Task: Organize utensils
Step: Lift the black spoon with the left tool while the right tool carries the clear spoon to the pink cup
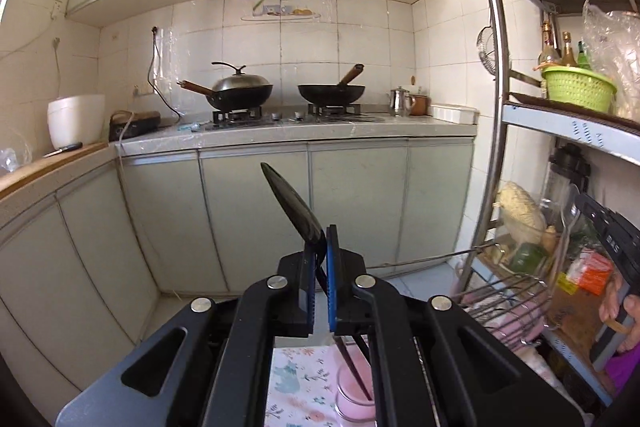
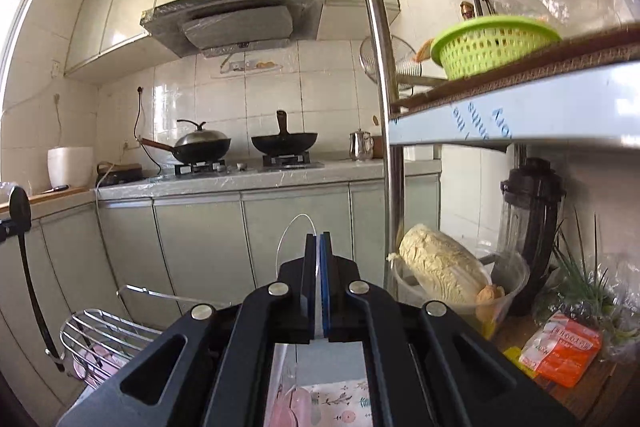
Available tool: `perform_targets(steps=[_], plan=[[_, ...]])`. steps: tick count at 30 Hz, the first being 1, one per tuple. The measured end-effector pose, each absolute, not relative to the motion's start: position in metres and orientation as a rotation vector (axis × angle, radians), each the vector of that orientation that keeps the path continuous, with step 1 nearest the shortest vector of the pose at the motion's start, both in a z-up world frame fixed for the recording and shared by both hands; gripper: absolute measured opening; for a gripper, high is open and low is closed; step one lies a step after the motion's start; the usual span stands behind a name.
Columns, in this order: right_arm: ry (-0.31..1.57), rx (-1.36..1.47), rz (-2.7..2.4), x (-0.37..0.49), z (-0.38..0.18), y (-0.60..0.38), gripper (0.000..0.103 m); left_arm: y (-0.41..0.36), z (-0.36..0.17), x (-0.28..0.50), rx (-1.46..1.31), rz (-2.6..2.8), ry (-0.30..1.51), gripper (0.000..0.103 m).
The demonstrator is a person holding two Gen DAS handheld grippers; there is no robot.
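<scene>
- Left gripper [image 1: 322, 233], low centre of the left wrist view, clamped on a black spoon [image 1: 294, 205]; bowl of the spoon slanting toward the upper left above the pads, thin handle running down behind them.
- Below that gripper: a pink cup [image 1: 354, 397] on a floral cloth [image 1: 298, 383], at the bottom edge of the frame.
- Right gripper [image 2: 319, 239], low centre of the right wrist view, pinched tight on a clear plastic spoon [image 2: 298, 227]; only its pale outline looping up to the left above the pads.
- Wire rack [image 2: 102, 331], lower left of the right wrist view, holding pink items; same rack at lower right in the left view.
- Black spoon visible again at the far left edge of the right wrist view.
- Background, both views: grey surface [image 1: 296, 131] with two black woks on a gas hob, range hood above.
- Right side: metal shelf unit [image 2: 520, 115] carrying a green basket [image 2: 494, 45], a cabbage [image 2: 440, 263] and a blender jug.
</scene>
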State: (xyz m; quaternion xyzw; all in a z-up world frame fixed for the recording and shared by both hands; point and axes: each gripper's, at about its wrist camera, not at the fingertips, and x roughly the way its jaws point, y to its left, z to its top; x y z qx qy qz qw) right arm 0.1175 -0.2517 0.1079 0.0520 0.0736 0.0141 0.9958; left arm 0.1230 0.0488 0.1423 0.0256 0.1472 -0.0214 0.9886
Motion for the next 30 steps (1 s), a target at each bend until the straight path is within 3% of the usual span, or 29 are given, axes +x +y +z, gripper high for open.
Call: perform_targets(steps=[9,18,30], plan=[[0.227,0.099,0.047,0.118,0.073,-0.24,0.002,0.021,0.108,0.138,0.205,0.004,0.255,0.004],[0.324,0.132,0.065,0.111,0.047,-0.238,0.002,0.013,0.055,0.143,0.237,-0.03,0.373,0.004],[0.437,0.175,0.093,0.105,0.023,-0.238,0.002,0.018,0.023,0.142,0.155,-0.09,0.505,0.005]])
